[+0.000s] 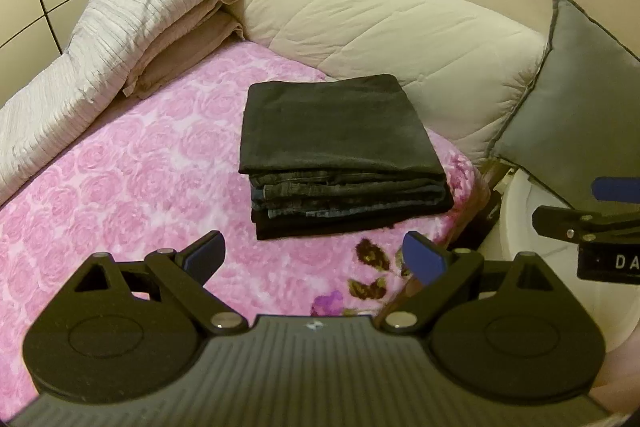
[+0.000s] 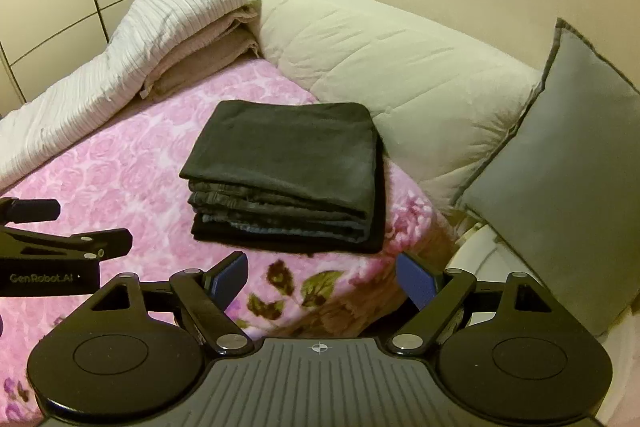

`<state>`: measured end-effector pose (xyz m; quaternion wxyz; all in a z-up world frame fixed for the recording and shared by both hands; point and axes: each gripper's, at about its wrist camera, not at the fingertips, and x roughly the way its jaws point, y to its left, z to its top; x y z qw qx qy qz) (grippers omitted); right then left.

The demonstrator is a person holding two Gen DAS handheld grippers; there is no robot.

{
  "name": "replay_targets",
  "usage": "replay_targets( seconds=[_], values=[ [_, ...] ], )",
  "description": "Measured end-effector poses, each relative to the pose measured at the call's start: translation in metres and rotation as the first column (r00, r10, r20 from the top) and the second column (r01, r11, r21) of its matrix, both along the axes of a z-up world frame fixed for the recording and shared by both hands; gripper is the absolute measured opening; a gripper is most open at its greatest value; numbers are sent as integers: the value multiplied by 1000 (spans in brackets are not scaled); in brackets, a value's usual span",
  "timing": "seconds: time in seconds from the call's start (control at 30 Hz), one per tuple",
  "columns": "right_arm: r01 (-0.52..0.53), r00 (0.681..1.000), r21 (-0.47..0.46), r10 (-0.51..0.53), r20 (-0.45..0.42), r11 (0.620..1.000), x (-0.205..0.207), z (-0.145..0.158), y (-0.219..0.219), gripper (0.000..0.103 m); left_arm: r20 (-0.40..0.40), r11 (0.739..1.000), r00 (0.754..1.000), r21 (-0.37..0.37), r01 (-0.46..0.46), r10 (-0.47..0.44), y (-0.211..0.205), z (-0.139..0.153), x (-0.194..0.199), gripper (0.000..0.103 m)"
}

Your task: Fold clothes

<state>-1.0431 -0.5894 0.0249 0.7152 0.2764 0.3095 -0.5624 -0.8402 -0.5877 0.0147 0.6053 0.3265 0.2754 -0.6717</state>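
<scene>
A: What does the left wrist view give you that the right one doesn't?

B: The right gripper [image 1: 592, 211] pokes in at the right edge, over a white tub [image 1: 532, 239] beside the bed. From here only one blue pad and some black linkage show, so this view doesn't tell how its jaws stand. The left gripper [image 1: 316, 259] fills the bottom, jaws spread wide, nothing between the blue pads.

A: And the right wrist view?

B: There the right gripper [image 2: 322, 277] is the one at the bottom, also spread wide and empty. The left gripper [image 2: 60, 227] shows at the left edge, with lettering on its body. This view also takes in more of the grey cushion [image 2: 560, 163] and of the leaf pattern at the blanket's near edge.

A: Where are the clothes?

B: A stack of folded clothes [image 1: 340, 155] sits on the pink rose blanket [image 1: 120, 167], near the bed's right side and close to the cream duvet [image 1: 380, 27] bunched along the wall. A black piece lies on top, denim layers show at the front edge.

A: Relative to the grippers?

B: Ahead of both, apart from the pads. In the left view the stack [image 2: 288, 171] lies straight ahead, slightly right of centre; in the right view, slightly left of centre. Neither gripper touches it.

A: Anything else on the bed?

B: A folded white ribbed cover [image 1: 120, 27] over beige bedding at the far left.
</scene>
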Motion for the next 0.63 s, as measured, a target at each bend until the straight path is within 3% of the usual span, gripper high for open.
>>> replay_targets(
  seconds=[0.63],
  values=[
    [-6, 1000, -5, 7, 15, 1000, -7, 2, -4, 85, 14, 999, 1000, -46, -17, 18, 2, 7, -4, 94]
  ],
)
